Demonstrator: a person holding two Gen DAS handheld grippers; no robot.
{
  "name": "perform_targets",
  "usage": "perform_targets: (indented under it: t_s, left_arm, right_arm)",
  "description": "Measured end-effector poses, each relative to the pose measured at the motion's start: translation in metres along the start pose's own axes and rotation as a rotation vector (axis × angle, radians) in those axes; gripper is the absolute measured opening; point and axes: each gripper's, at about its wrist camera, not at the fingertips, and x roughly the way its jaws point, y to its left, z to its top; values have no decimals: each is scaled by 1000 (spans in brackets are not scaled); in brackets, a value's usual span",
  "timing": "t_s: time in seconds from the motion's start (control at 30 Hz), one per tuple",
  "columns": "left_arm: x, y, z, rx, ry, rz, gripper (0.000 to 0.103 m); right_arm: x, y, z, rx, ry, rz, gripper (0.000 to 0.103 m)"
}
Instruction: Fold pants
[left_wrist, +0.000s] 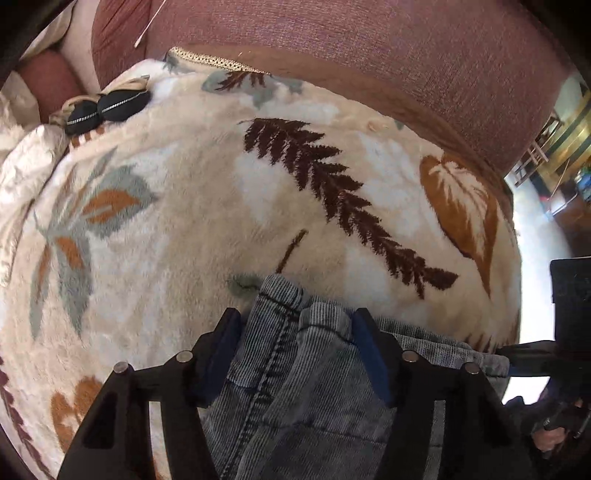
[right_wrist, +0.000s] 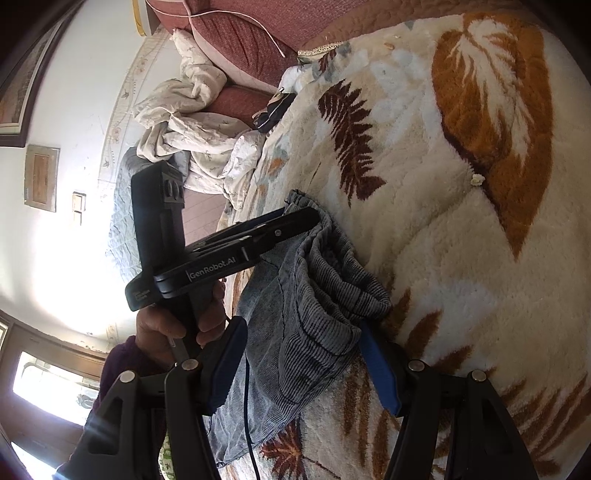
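Left claw pinching bunched grey corduroy pants on the leaf-patterned blanket. Right claw clamped on the same pants' other gathered edge, fabric filling the gap between its 2 fingers.

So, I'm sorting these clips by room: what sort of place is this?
Most likely a bedroom at home. The grey pants lie on a plush leaf-patterned blanket spread like a bed cover, with a crumpled sheet and a reddish pillow at the far end.
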Motion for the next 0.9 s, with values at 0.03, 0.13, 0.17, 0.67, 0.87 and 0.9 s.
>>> perform_targets:
  t_s: [0.03,0.13,0.17,0.67,0.87,0.9]
  left_arm:
    - [-1,1,-1,1,1,-8,64]
    - [-3,-2,-5,24,7,-15,61]
    - [-2,-4,-5,34,9,-17,59]
    - [-16,-7,-11,65,-42,7,19]
    - [-20,-7,-12,53,-61,30,17]
    - [-21,-7,-13,44,-67,29,17]
  right_arm:
    - [0,0,0,-2,1,1,66]
    - [0,0,1,-6,3,1,65]
    - [1,0,1,-5,5,2,63]
    - [5,-9,5,28,30,27,35]
    - [8,-1,5,-8,35,30,22]
    - [9,-1,5,-10,33,28,22]
